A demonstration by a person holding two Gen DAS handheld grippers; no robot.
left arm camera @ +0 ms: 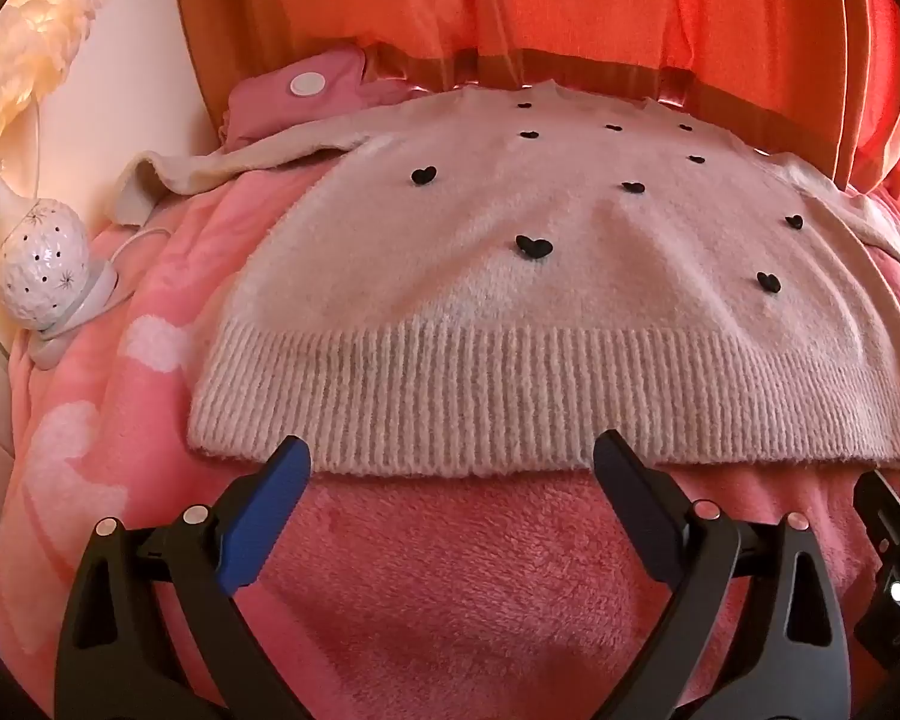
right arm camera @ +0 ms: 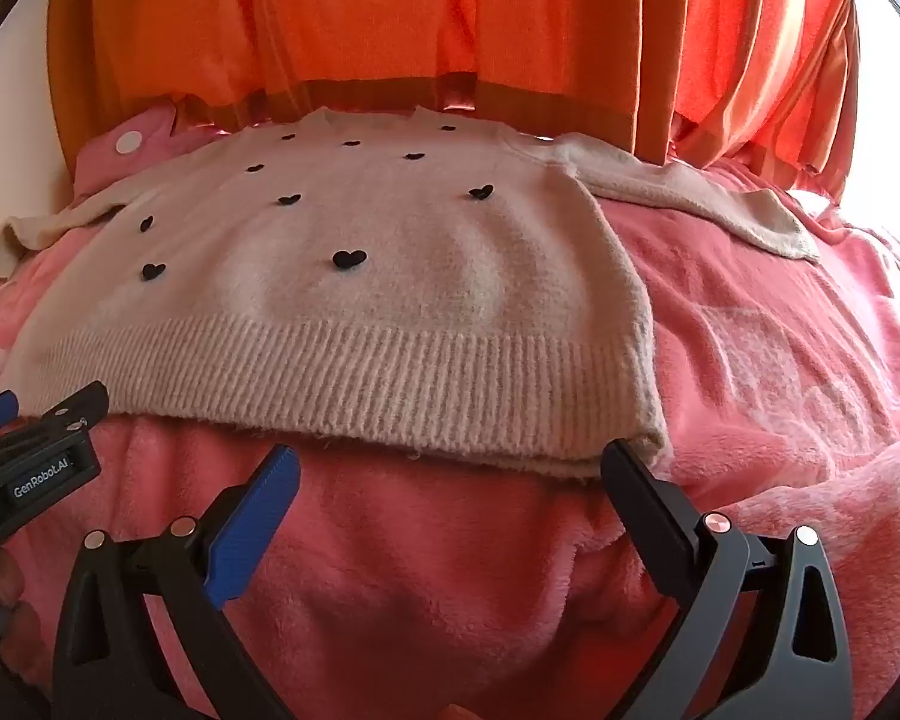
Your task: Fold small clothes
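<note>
Both jaws wide, empty: left gripper (left arm camera: 453, 459), right gripper (right arm camera: 450, 468) at near hem of sweater (left arm camera: 510, 276). Pinch both layers at corners, lift evenly.

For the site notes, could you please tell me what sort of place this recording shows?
Probably a bedroom: a cream knitted sweater with black hearts lies on a fluffy pink blanket covering a bed, with long orange curtains behind and a white perforated egg-shaped lamp alongside.

Left gripper (left arm camera: 453, 459) gapes wide, tips right at the ribbed hem of the cream sweater (left arm camera: 510, 276) dotted with black hearts, laid flat on the pink blanket (left arm camera: 450, 570); white lamp (left arm camera: 42, 264) sits left.
</note>
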